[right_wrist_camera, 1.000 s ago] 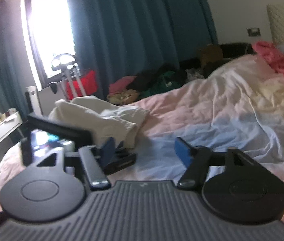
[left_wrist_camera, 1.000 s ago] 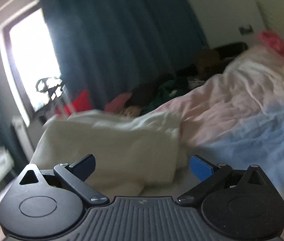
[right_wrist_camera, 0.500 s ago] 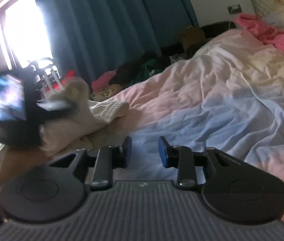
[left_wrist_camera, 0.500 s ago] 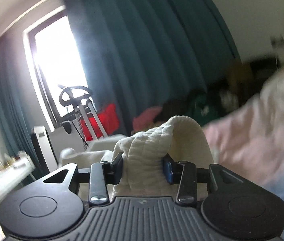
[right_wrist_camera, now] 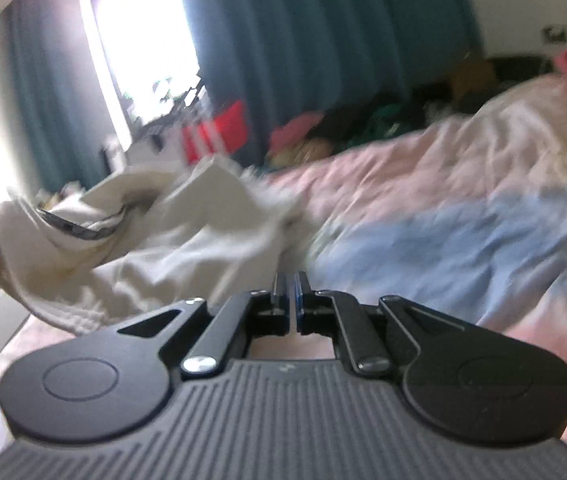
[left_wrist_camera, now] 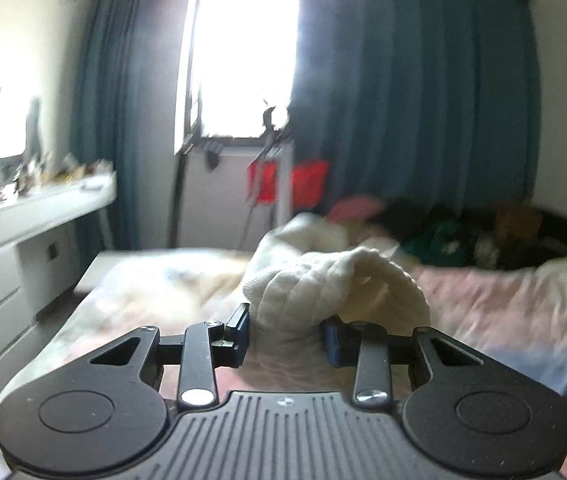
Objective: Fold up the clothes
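My left gripper (left_wrist_camera: 285,336) pinches a bunched fold of the cream knit garment (left_wrist_camera: 323,292), lifted above the bed (left_wrist_camera: 503,308). My right gripper (right_wrist_camera: 292,300), jaws pressed together and empty, has the garment's trailing bulk to its left.

Cream knit against teal curtains

The ribbed cream sweater (left_wrist_camera: 315,292) lies on a pink-and-pale-blue bedcover (right_wrist_camera: 443,216); curtains (left_wrist_camera: 415,100) are deep teal, a red bag (left_wrist_camera: 303,184) glows below the window, and black grippers carry blue pads (left_wrist_camera: 329,340).
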The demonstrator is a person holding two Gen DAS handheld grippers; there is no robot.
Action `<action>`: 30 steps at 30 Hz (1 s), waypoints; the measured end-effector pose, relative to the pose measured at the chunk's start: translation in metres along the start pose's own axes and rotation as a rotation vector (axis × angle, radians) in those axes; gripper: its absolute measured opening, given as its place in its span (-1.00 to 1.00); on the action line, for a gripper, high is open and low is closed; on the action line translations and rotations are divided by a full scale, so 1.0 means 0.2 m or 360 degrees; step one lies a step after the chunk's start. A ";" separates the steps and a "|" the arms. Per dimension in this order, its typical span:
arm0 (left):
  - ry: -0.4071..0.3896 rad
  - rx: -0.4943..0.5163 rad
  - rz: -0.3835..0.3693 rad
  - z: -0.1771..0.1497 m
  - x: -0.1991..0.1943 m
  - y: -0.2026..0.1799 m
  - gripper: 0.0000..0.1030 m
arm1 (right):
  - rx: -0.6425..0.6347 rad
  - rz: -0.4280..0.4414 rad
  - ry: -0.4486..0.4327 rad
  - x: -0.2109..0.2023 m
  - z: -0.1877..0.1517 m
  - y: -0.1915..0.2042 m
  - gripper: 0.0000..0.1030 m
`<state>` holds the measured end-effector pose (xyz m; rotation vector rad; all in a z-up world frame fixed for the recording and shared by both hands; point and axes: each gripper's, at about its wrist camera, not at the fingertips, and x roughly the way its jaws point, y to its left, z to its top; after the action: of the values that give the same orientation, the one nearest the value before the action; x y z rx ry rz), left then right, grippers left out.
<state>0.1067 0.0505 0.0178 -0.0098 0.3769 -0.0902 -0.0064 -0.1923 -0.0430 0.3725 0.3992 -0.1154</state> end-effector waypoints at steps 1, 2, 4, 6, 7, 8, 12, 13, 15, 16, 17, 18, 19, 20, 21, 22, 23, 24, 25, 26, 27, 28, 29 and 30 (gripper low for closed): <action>0.0068 -0.0032 0.0001 -0.04 0.00 0.09 -0.23 | -0.0025 0.0014 0.0051 0.01 -0.03 0.04 -0.89; 0.0128 -0.0060 0.0008 -0.08 0.01 0.17 -0.32 | -0.0050 0.0028 0.0101 0.02 -0.06 0.08 -0.89; 0.0234 -0.0100 0.0038 -0.12 0.01 0.32 -0.50 | -0.0086 0.0035 0.0160 0.06 -0.10 0.12 -0.89; 0.0332 -0.0140 0.0010 -0.13 0.03 0.42 -0.48 | -0.0116 0.0032 0.0202 0.10 -0.13 0.14 -0.88; 0.0362 -0.0147 0.0013 -0.14 0.04 0.45 -0.45 | -0.0132 0.0031 0.0222 0.13 -0.14 0.15 -0.88; 0.0360 -0.0141 0.0036 -0.15 0.02 0.47 -0.42 | -0.0147 0.0030 0.0243 0.15 -0.15 0.16 -0.86; 0.0297 0.0000 0.0002 -0.18 -0.07 0.41 -0.20 | -0.0207 0.0025 0.0325 0.23 -0.21 0.20 -0.81; 0.0281 0.0075 -0.0006 -0.17 -0.09 0.36 -0.06 | -0.0222 0.0023 0.0346 0.26 -0.23 0.21 -0.78; 0.0266 0.0240 -0.0030 -0.18 -0.11 0.25 0.09 | -0.0263 0.0037 0.0372 0.31 -0.25 0.23 -0.37; 0.0270 0.0315 -0.0035 -0.21 -0.11 0.21 0.15 | -0.0293 0.0042 0.0374 0.33 -0.27 0.23 -0.23; 0.0277 0.0385 -0.0029 -0.23 -0.10 0.17 0.19 | -0.0327 0.0045 0.0370 0.35 -0.28 0.25 -0.06; 0.0290 0.0446 -0.0008 -0.25 -0.09 0.15 0.20 | -0.0362 0.0043 0.0358 0.36 -0.28 0.26 -0.04; 0.0302 0.0501 0.0016 -0.27 -0.07 0.12 0.20 | -0.0387 0.0038 0.0341 0.38 -0.28 0.27 -0.04; 0.0311 0.0535 0.0034 -0.28 -0.06 0.11 0.20 | -0.0388 0.0031 0.0318 0.39 -0.28 0.27 -0.04; 0.0322 0.0550 0.0035 -0.30 -0.04 0.11 0.20 | -0.0374 0.0027 0.0299 0.41 -0.27 0.27 -0.04; 0.0334 0.0563 0.0038 -0.31 -0.02 0.11 0.20 | -0.0361 0.0025 0.0283 0.44 -0.26 0.27 -0.04; 0.0342 0.0580 0.0046 -0.32 0.00 0.10 0.20 | -0.0354 0.0025 0.0271 0.46 -0.25 0.27 -0.05; 0.0340 0.0611 0.0063 -0.33 0.02 0.10 0.20 | -0.0352 0.0023 0.0253 0.49 -0.24 0.27 -0.07; 0.0335 0.0654 0.0083 -0.34 0.04 0.09 0.20 | -0.0349 0.0020 0.0236 0.51 -0.24 0.27 -0.07; 0.0332 0.0682 0.0097 -0.35 0.06 0.09 0.20 | -0.0344 0.0026 0.0218 0.53 -0.23 0.27 -0.12; 0.0331 0.0694 0.0102 -0.35 0.08 0.10 0.20 | -0.0337 0.0045 0.0201 0.53 -0.22 0.27 -0.47; 0.0330 0.0706 0.0108 -0.35 0.10 0.10 0.20 | -0.0346 0.0052 0.0181 0.53 -0.21 0.28 -0.59; 0.0328 0.0697 0.0106 -0.35 0.12 0.11 0.20 | -0.0374 0.0042 0.0156 0.52 -0.19 0.29 -0.66; 0.0317 0.0663 0.0094 -0.33 0.13 0.12 0.20 | -0.0408 0.0043 0.0127 0.50 -0.18 0.31 -0.76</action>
<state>0.1090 0.0717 -0.0542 0.4239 0.5510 -0.1100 0.0835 -0.1259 -0.0936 0.1297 0.4817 -0.0221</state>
